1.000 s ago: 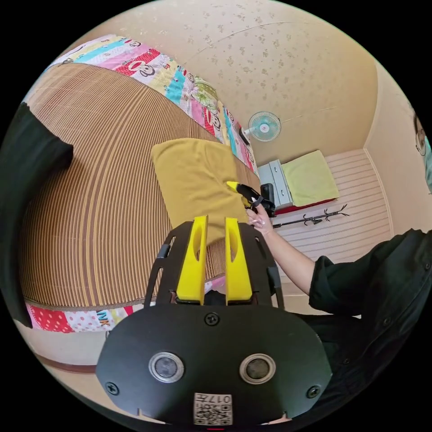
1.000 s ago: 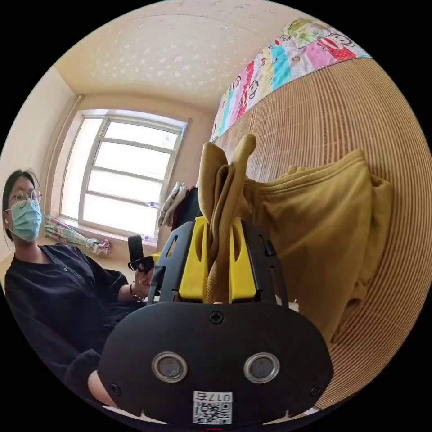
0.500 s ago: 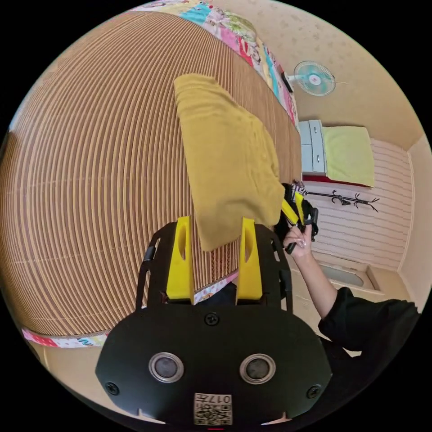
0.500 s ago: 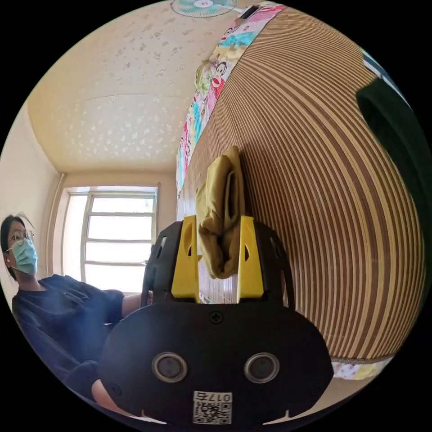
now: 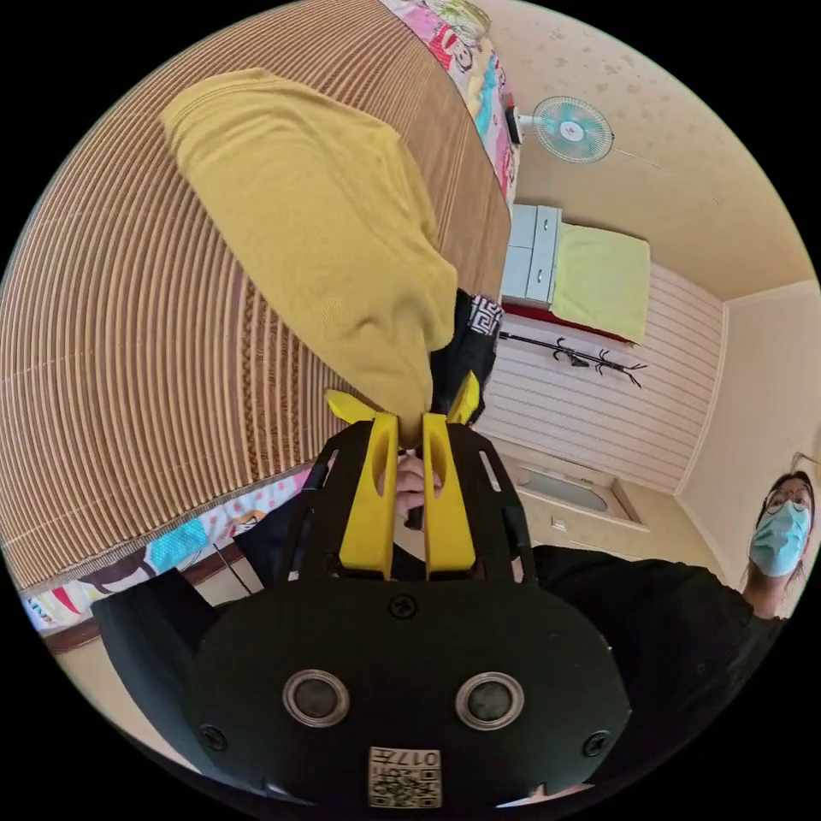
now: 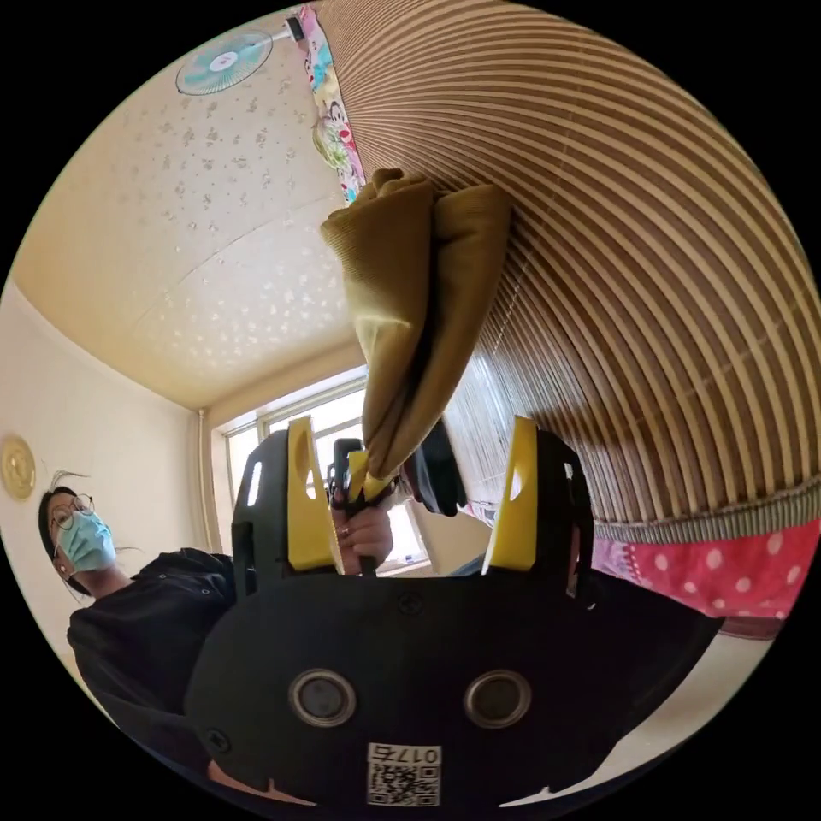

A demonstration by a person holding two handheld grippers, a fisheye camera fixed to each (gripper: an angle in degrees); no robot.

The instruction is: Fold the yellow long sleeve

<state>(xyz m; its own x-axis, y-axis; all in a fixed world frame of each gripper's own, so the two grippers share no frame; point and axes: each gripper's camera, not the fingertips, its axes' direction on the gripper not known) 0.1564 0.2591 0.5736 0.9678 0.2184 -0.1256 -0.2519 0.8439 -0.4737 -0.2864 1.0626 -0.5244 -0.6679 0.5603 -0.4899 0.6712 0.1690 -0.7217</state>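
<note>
Striped mat on the bed is the landmark throughout. Notes run from the left gripper to the right one.

Left gripper: jaws drawn narrow, closed on the near corner of the yellow long sleeve, just off the mat's near edge. In the right gripper view the same tool shows pinching the garment's bottom tip, a hand wrapped on its handle.

Garment: already folded into a thick bundle. Far part lies on the mat; near end is lifted and tapers down toward the mat's near edge. From the right gripper view it hangs as a doubled wad in front of the mat, layers bunched together.

Right gripper: jaws wide apart, nothing between them. The cloth tip sits beyond them, not touching either jaw. In the left gripper view its yellow jaw tips show spread either side of the pinched corner.

Step in hand, as judged: late folding. One corner secured by the left tool, the right free to re-grip.

Next move calls for: right jaws closing on the adjacent corner or edge, beside the left's hold, taking all layers at once. Then both tools carry the near end over the mat and lay it flat. Risk: inner layers slipping out.
</note>
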